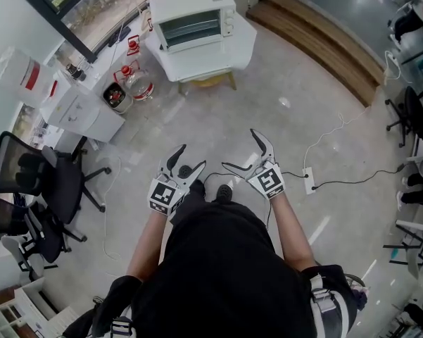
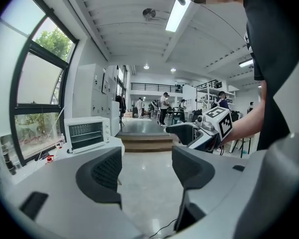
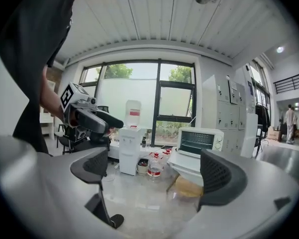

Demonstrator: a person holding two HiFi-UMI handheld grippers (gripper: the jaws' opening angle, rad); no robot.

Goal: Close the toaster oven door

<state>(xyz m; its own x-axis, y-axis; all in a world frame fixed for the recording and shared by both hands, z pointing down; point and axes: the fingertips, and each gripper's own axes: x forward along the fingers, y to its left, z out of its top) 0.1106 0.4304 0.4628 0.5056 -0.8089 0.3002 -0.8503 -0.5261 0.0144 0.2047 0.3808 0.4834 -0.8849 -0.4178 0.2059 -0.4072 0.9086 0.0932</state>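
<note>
The toaster oven (image 1: pixel 193 20) sits on a low white table (image 1: pixel 218 60) at the far side of the room, left of centre, by the window wall. Its glass door stands upright against its front. Both tongs are held low and near the person's body, well apart from the oven, with a wide stretch of bare grey floor (image 1: pixel 267 104) between them and the table. The left gripper (image 1: pixel 191 157) is released: its jaws stand apart with nothing between them, only floor showing through the gap in the left gripper view, where the oven appears far off to the left of the jaws. The right gripper (image 1: pixel 241 148) is also released, its jaws spread wide and empty. In the right gripper view the oven shows in the distance between the jaws, nearer the right one, and the left gripper shows at the upper left. The two tongs are side by side, near each other but not touching, both pointing away from the person. Left of the table, on the floor, stand a clear water jug (image 1: pixel 137 83) with a red cap and a white water dispenser (image 1: pixel 81 111). A black office chair (image 1: pixel 42 182) is at the near left. A white power strip (image 1: pixel 309 180) with a black cord lies on the floor to the right of the right gripper. A wooden step (image 1: pixel 324 41) runs along the far right.
</note>
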